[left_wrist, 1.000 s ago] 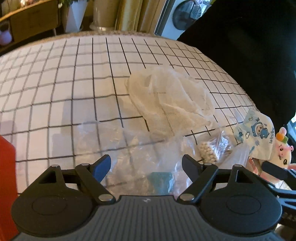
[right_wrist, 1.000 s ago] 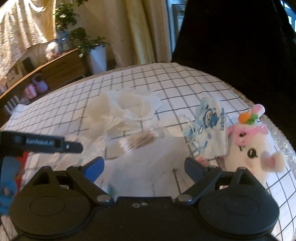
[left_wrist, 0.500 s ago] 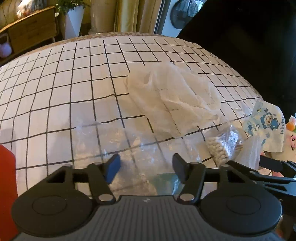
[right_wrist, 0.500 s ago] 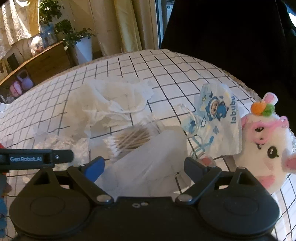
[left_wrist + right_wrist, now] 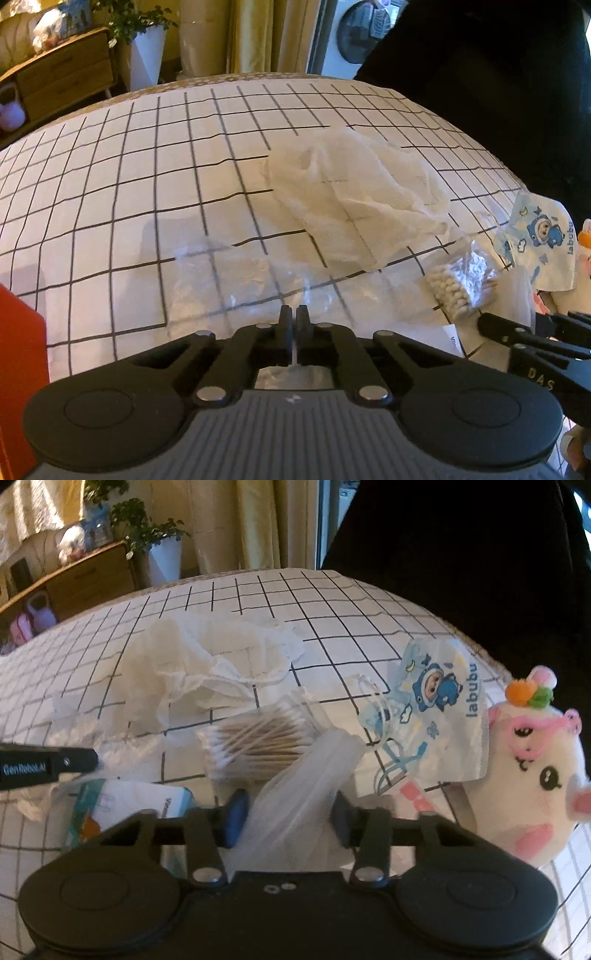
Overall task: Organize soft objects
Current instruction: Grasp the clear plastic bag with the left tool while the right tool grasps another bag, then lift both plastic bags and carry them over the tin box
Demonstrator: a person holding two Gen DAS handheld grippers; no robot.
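- My left gripper (image 5: pixel 293 314), jaws just closed tight, pinches the near edge of a clear plastic bag (image 5: pixel 236 284) lying on the checked tablecloth (image 5: pixel 110 192).
- My right gripper (image 5: pixel 286 816), jaws just narrowed, clamps a bunched translucent bag (image 5: pixel 303 782), beside the cotton swabs (image 5: pixel 258 746) and plush toy (image 5: pixel 532 779).

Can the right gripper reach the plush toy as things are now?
Probably not yet. The right gripper has just been closing on a clear bag and is occupied. The plush toy sits close by with nothing between them, so once free, likely yes.
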